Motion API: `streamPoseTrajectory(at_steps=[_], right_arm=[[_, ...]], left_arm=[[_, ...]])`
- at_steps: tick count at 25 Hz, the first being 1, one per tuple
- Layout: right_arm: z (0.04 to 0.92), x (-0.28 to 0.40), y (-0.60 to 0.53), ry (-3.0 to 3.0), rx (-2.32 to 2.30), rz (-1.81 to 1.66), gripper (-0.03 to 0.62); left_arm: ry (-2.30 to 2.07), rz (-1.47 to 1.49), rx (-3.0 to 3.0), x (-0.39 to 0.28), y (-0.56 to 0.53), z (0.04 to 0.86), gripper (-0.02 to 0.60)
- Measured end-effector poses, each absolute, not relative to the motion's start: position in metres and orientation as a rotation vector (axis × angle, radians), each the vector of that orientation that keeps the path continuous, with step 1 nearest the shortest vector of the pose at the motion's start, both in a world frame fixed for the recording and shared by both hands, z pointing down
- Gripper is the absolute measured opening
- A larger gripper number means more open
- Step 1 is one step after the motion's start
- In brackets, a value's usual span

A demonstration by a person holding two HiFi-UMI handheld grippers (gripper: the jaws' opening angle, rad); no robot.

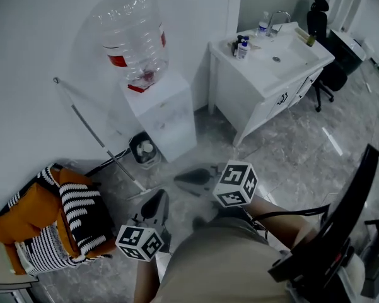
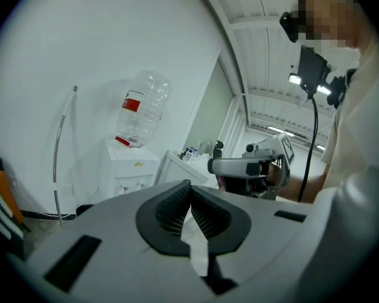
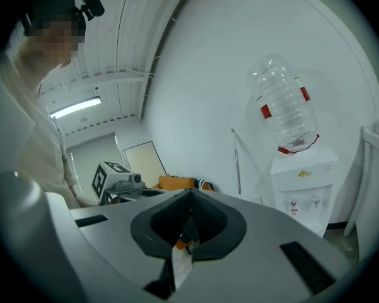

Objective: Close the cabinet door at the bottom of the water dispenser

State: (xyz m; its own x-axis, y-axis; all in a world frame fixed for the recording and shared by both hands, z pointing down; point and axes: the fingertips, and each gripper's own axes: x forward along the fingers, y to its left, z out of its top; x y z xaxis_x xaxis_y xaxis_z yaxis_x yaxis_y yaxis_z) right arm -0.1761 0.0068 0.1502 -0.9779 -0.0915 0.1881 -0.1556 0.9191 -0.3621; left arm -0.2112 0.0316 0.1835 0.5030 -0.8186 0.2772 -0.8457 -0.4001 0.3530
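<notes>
The white water dispenser (image 1: 164, 109) stands against the wall with an empty clear bottle (image 1: 134, 33) upside down on top. It also shows in the left gripper view (image 2: 129, 169) and the right gripper view (image 3: 303, 182). I cannot make out its bottom cabinet door in any view. Both grippers are held low in front of the person, well short of the dispenser. My left gripper (image 1: 159, 196) is shut with nothing between its jaws (image 2: 190, 183). My right gripper (image 1: 180, 179) points left, also shut and empty (image 3: 190, 192).
A white sink cabinet (image 1: 265, 81) stands to the right of the dispenser, a black office chair (image 1: 318, 17) behind it. A thin metal rod (image 1: 94, 131) leans on the wall at the left. An orange and striped cushion pile (image 1: 57, 219) lies lower left. A dark stand (image 1: 340, 226) rises at the right.
</notes>
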Motion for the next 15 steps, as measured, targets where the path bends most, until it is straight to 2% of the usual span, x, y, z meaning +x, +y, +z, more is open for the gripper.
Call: streamPoseTrajectory(at_steps=[5, 15], right_arm=[[0.146, -0.15, 0.017, -2.897, 0.339, 0.578, 0.012], [0.096, -0.067, 0.026, -3.055, 0.496, 0.536, 0.012]], left_arm=[[-1.259, 0.072, 2.367, -0.188, 0.037, 0.178, -0.006], [-1.263, -0.002, 2.521, -0.129, 0.046, 0.114, -0.006]])
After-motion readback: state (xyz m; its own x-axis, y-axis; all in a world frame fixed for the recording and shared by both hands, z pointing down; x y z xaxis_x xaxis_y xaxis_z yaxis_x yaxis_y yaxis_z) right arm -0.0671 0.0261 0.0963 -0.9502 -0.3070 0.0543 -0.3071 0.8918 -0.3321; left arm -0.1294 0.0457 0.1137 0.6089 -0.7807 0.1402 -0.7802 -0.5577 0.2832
